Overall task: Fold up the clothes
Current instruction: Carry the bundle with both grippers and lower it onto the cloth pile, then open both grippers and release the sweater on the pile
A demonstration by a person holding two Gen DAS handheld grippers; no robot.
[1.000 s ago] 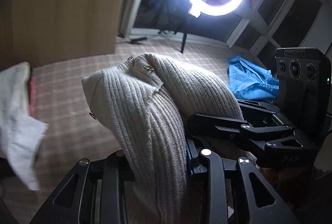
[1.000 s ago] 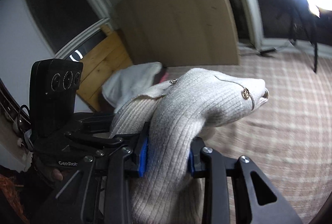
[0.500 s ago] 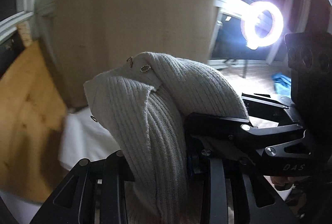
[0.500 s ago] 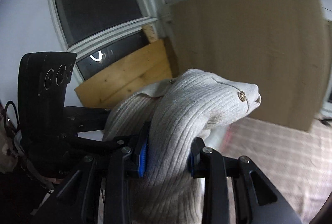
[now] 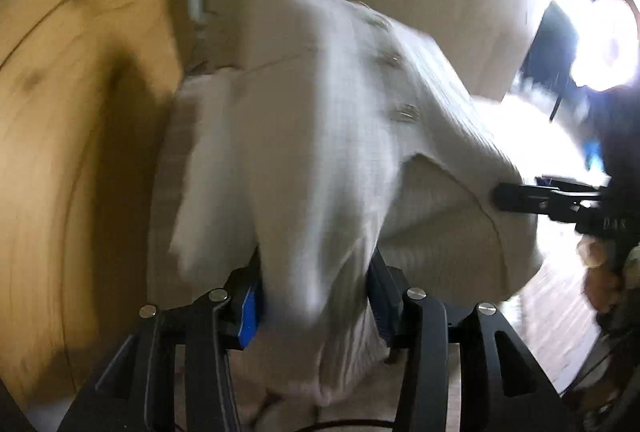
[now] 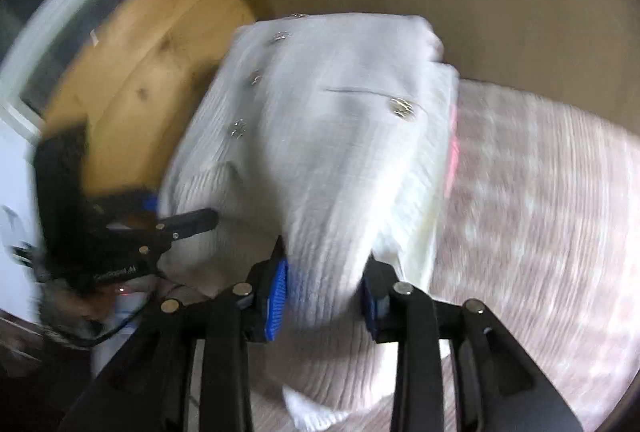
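Both views blurred. Cream ribbed cardigan [image 5: 340, 135] bunched between both tongs, held up above checked surface [image 6: 540, 211]. Left tongs [image 5: 316, 296] opening, knit between blue pads, contact with pads loosening. Right tongs [image 6: 324, 288] opening slightly, pads pressed on fabric fold. Metal buttons [image 6: 402, 106] faced up. Wooden board [image 5: 72, 135] stood behind, left.
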